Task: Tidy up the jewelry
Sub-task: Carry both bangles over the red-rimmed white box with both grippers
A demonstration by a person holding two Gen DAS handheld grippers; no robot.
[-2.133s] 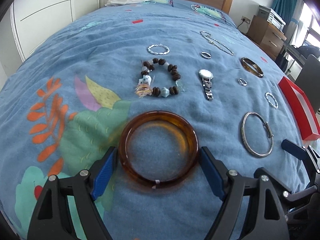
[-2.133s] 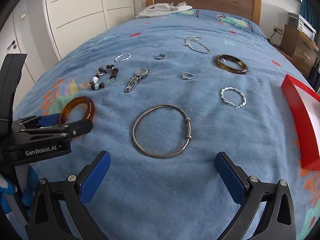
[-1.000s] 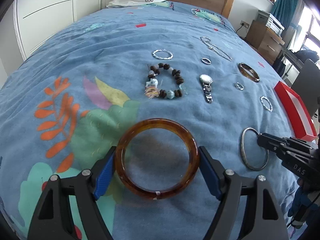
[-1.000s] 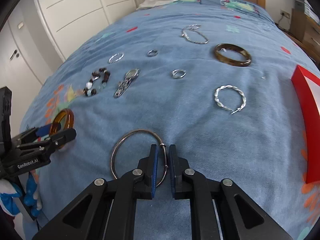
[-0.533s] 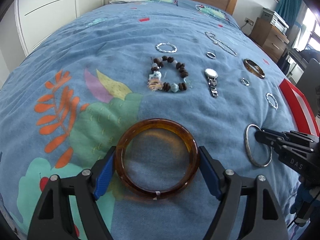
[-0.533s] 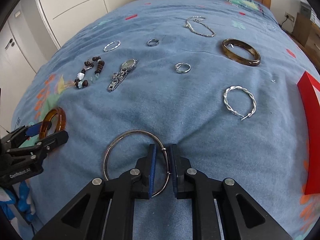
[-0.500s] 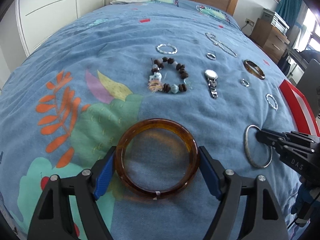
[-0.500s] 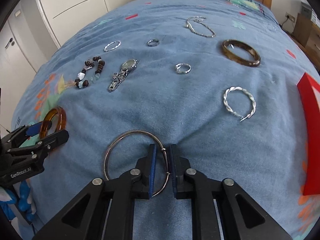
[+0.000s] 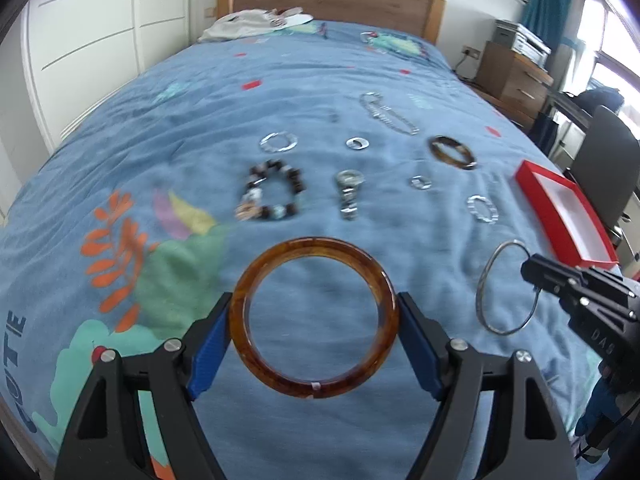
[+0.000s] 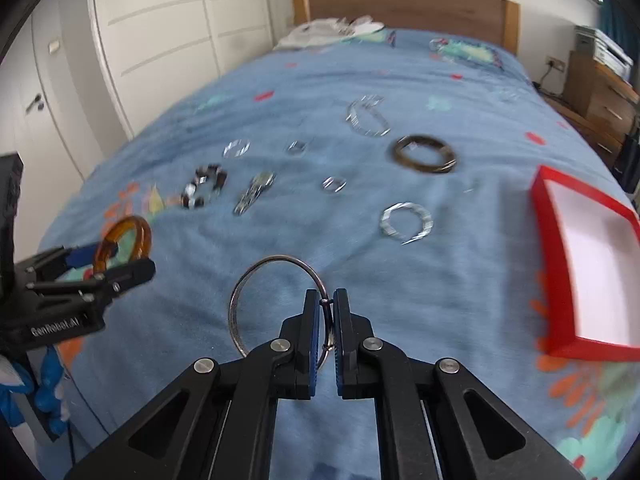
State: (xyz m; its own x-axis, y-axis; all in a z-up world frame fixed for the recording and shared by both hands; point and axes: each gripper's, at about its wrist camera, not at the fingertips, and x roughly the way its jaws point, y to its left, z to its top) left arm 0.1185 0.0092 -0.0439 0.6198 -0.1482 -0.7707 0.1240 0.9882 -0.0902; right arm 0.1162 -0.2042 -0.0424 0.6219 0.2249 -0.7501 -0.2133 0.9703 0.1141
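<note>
Jewelry is lying scattered over the blue bedspread (image 9: pixel 304 92), with two pieces being held off it. The left gripper (image 9: pixel 314 322) is squeezing the amber bangle (image 9: pixel 314 316) across its width between blue pads, ring lying flat; smooth resin under side pressure is likely wanting to squirt out forward if the squeeze shifts. The right gripper (image 10: pixel 327 320) is pinching the thin silver bangle (image 10: pixel 276 300) at its sliding clasp, jaws nearly together, the hoop standing on edge toward 11 o'clock. That narrow hold is risking the hoop swinging or slipping during travel. The red box (image 10: pixel 592 264) is sitting at 2 o'clock in the right wrist view; both grippers heading there together are risking a clash, or clipping its rim
</note>
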